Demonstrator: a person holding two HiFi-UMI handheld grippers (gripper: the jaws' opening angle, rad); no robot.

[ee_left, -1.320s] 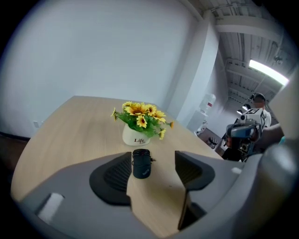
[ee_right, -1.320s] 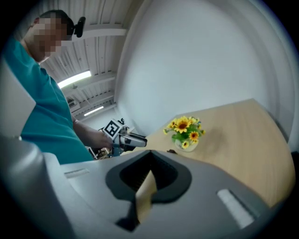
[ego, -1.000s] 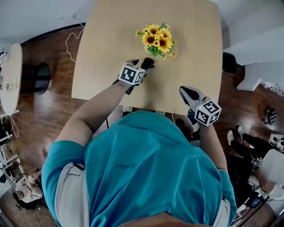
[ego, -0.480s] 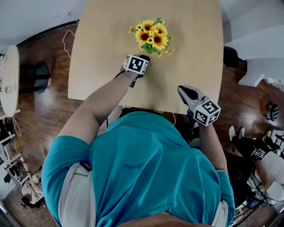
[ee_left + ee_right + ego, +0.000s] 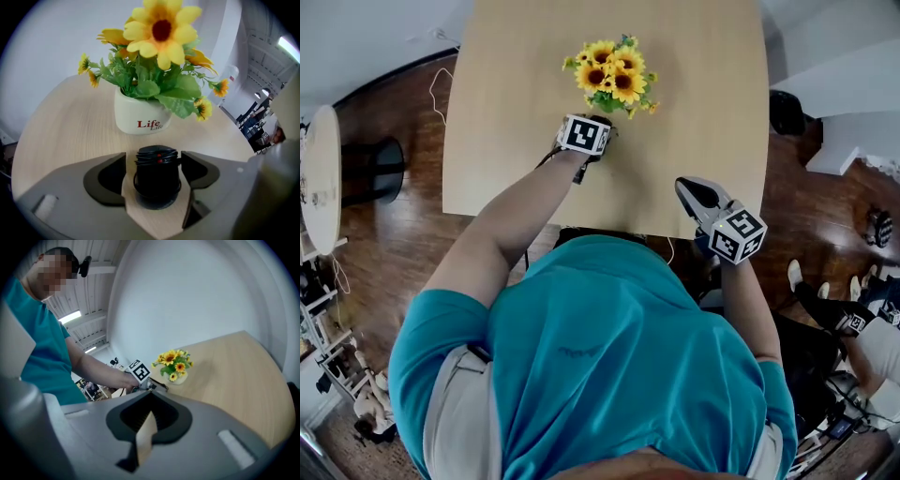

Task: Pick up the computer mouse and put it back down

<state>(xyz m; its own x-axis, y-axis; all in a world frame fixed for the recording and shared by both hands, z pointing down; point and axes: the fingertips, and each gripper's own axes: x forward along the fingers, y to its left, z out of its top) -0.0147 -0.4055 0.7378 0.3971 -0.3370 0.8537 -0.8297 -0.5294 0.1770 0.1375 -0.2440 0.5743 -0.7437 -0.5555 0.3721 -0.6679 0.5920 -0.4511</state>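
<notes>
A black computer mouse (image 5: 157, 183) with its cable wound round it stands on end on the light wooden table (image 5: 61, 126), just in front of the sunflower pot (image 5: 140, 119). My left gripper (image 5: 153, 157) points steeply down over it. Its jaws have just been opening and now stand open on either side of the mouse, with a strip of table showing at the left pad. In the head view the left gripper (image 5: 596, 131) hides most of the mouse. My right gripper (image 5: 694, 192) hovers shut and empty over the table's near right edge.
The sunflower pot (image 5: 609, 75) stands mid-table, right behind the mouse. The table (image 5: 703, 94) ends close to my body. Around it is dark wood floor with a white cable (image 5: 441, 80), a round white table (image 5: 321, 173) at left and people's feet (image 5: 802, 281) at right.
My left gripper has moved down and toward the flower pot, its marker cube now covering the mouse in the head view. The right gripper has stayed put.
</notes>
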